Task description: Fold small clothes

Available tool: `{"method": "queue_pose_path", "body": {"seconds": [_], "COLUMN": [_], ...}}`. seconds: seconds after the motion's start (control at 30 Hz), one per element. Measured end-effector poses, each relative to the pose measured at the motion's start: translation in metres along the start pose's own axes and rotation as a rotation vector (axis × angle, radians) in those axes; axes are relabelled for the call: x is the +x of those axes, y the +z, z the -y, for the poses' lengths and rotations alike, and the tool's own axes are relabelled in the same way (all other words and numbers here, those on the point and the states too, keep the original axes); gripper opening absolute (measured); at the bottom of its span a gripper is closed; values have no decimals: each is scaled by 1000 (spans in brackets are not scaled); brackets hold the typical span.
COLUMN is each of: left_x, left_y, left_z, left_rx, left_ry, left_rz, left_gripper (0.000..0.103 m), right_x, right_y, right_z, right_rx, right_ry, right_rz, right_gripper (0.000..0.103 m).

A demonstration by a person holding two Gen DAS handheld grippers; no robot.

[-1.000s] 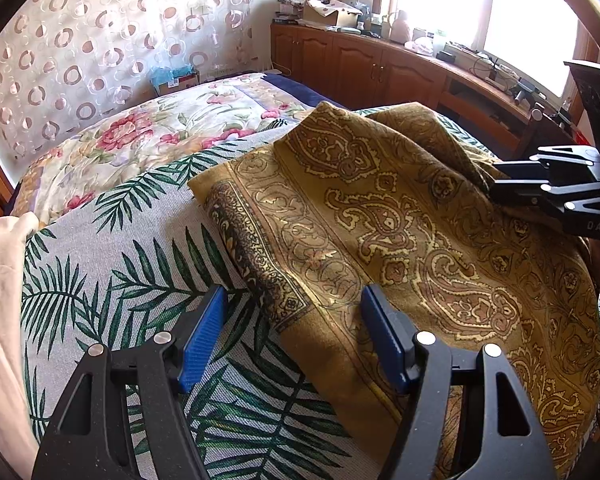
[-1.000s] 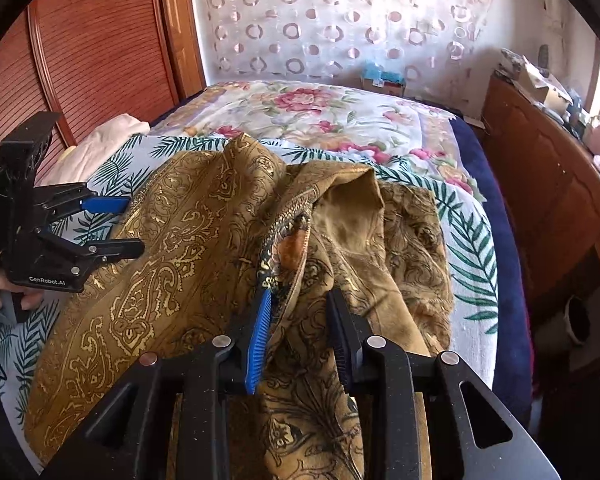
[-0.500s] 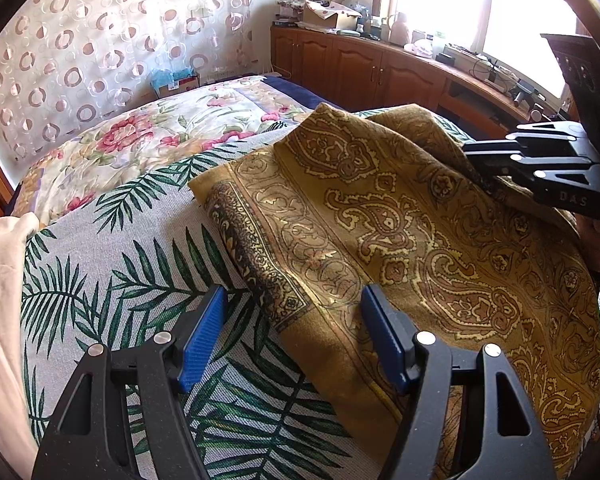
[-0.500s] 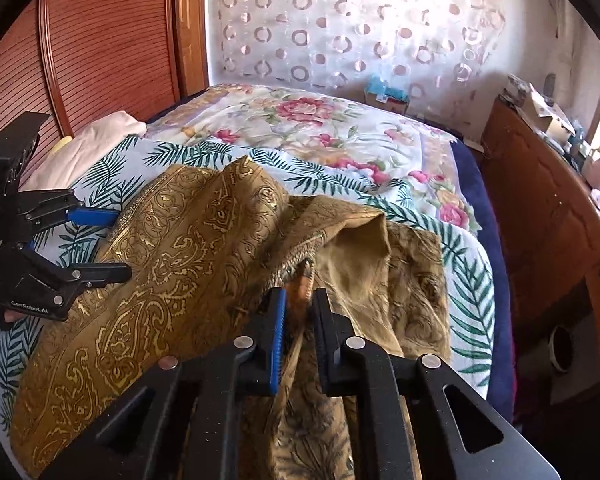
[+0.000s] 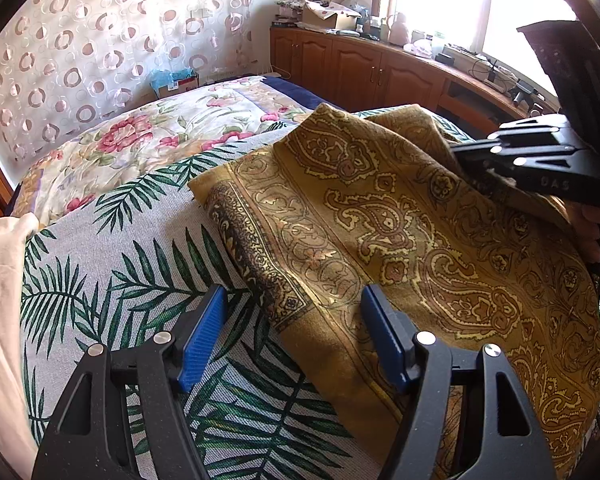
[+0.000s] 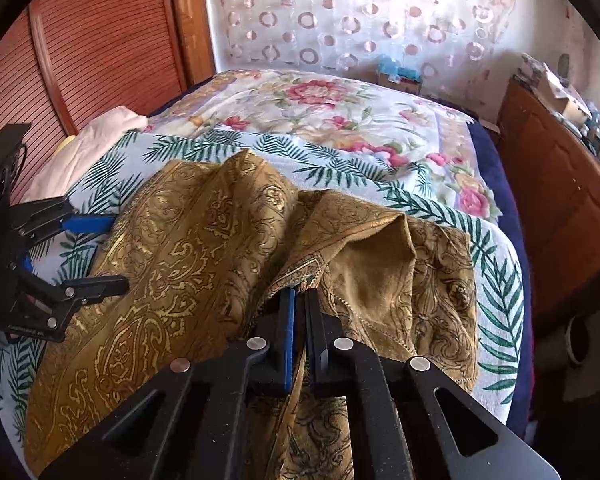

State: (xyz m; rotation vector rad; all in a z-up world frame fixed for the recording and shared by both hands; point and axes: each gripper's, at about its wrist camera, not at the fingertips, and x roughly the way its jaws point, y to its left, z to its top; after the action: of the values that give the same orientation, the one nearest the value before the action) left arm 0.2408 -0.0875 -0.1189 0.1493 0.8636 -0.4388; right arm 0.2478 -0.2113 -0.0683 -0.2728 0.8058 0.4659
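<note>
Sunlight from a window falls over a bed (image 5: 112,248) with a palm-leaf cover, and behind it hangs a curtain (image 5: 100,40) with ring patterns. On the cover lies the cloth (image 5: 400,240), a mustard piece with paisley print and a dark border. It is not flat: the left part is spread, while the right part is bunched in loose folds with one flap turned over.

The right gripper (image 6: 298,300) has just been closing, and now its pads are pressed together on a raised fold of the cloth near the border, so the fabric is pinched between them. The left gripper (image 5: 296,332) is spread wide and holds nothing. Its jaws stand on both sides of the near corner of the cloth, one above the bare cover and one above the fabric, but I cannot tell if they touch it.

I judge that the step in hand is the first grasp before straightening: one edge is taken, the other is not yet. The next move calls for the left gripper to come down on the border and close there, so that both edges can be lifted together and the cloth pulled flat before any fold. The thin fabric may slip or drag its folds along
</note>
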Motion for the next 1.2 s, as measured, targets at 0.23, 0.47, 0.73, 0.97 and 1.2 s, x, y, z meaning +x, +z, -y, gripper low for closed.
{"method": "queue_pose_path", "body": {"seconds": [0.23, 0.47, 0.73, 0.97, 1.2], "left_x": [0, 0, 0, 0, 0], "left_y": [0, -1, -2, -2, 1], "left_z": [0, 1, 1, 1, 0], "left_rx": [0, 0, 0, 0, -5], "left_ry": [0, 1, 1, 0, -2], "left_rz": [0, 1, 1, 2, 0], "left_gripper": [70, 70, 70, 70, 70], "right_x": [-42, -84, -81, -81, -35], "right_y": [-6, -15, -20, -2, 11], "right_z": [14, 34, 35, 42, 50], "right_rx": [26, 124, 182, 236, 161], "right_ry": [-63, -229, -343, -353, -244], "right_rz": [119, 283, 295, 276, 120], "right_gripper": [2, 2, 2, 11, 44]}}
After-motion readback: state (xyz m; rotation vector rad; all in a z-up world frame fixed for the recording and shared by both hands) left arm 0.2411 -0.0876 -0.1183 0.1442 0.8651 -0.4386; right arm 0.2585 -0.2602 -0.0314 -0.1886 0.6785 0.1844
